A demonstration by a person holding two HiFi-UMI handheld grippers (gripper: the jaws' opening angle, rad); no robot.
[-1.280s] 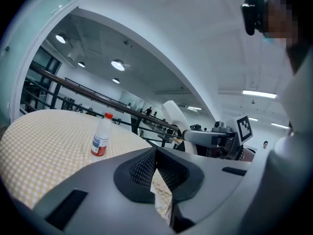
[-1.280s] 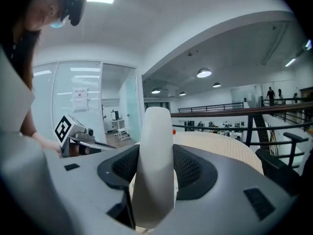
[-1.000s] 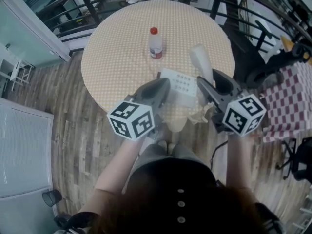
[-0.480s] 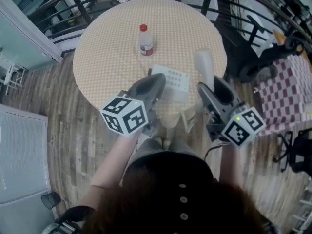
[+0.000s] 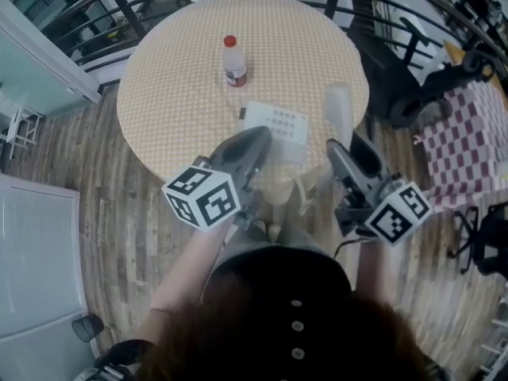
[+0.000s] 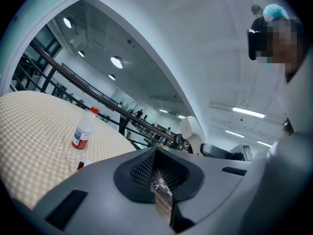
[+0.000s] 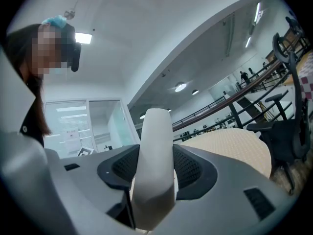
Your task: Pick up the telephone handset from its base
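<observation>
The round surface (image 5: 175, 78) carries the telephone base (image 5: 274, 125) near its close edge, within easy reach. The handset (image 5: 339, 109) is off the base, raised just to its right and pinched mid-length between the jaws of the right gripper (image 5: 343, 148). The left gripper (image 5: 255, 137) hovers by the base with its jaws pressed together, probably to steady it.

On the table (image 5: 175, 78) before us, the bottle (image 5: 233, 62) stands behind the telephone base (image 5: 275, 125). The handset (image 5: 340, 111) sits just right of the base, between the jaws of our right gripper (image 5: 352, 145); our left gripper (image 5: 255, 140) is by the base's near-left corner.
</observation>
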